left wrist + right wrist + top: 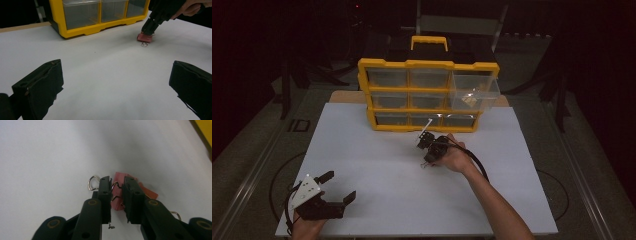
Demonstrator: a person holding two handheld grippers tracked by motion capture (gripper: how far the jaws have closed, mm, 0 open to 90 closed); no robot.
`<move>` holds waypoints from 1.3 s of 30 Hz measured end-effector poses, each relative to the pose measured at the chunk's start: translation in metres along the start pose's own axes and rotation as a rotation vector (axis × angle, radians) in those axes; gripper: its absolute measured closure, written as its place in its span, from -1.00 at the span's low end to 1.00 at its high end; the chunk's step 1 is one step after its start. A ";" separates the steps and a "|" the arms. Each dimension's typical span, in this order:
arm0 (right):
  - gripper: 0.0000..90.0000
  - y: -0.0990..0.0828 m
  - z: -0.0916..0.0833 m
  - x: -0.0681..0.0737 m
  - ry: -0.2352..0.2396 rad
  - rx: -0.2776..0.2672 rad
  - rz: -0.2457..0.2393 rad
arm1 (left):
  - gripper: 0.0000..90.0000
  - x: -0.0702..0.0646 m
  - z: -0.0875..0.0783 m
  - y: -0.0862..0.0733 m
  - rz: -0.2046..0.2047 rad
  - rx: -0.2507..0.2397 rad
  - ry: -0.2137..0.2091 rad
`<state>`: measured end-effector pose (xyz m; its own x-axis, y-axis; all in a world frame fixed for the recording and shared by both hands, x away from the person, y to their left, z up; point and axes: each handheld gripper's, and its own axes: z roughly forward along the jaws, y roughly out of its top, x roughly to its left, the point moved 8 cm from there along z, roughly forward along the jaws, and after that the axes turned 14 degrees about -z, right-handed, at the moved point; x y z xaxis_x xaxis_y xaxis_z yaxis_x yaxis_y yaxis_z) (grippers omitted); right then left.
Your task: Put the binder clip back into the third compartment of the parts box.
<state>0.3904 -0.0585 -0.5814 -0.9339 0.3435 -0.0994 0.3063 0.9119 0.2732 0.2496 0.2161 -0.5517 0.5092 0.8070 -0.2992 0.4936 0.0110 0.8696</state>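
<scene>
Looking down in the high view, the right gripper [428,148] points at the white bench [377,165] before a yellow drawer cabinet [428,95]; the left gripper [334,189] rests wide open near the bench's front edge. In the left gripper view, a pink binder clip [144,38] lies under the right gripper's tips. In the right gripper view, the jaws are nearly closed around the clip [119,192], its wire handle between them.

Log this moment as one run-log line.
right hand-held gripper: closing around pink binder clip on white board | left hand-held gripper: open, idle | organizer top-right drawer: pulled out
</scene>
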 end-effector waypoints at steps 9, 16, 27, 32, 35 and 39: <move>0.96 -0.005 -0.009 -0.008 -0.002 -0.026 0.008 | -1.00 -0.001 0.001 -0.001 0.001 0.005 0.000; 0.97 0.002 -0.017 0.001 0.049 -0.067 0.010 | -1.00 0.000 0.001 0.000 0.001 0.004 0.000; 0.97 0.003 -0.051 -0.001 0.095 -0.144 -0.009 | -1.00 0.000 0.001 0.000 0.001 0.002 -0.001; 0.97 0.001 -0.070 -0.002 0.108 -0.149 -0.023 | -1.00 0.000 0.001 0.000 0.001 0.003 -0.001; 0.97 0.001 -0.083 -0.002 0.114 -0.161 -0.033 | -1.00 -0.001 0.001 0.000 0.002 0.004 -0.002; 0.97 0.002 -0.099 -0.005 0.122 -0.177 -0.042 | -1.00 -0.001 0.002 -0.001 0.002 0.005 -0.003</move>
<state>0.3769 -0.0809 -0.4856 -0.9637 0.2668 -0.0009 0.2398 0.8675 0.4358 0.2498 0.2141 -0.5524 0.5128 0.8049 -0.2985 0.4959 0.0060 0.8683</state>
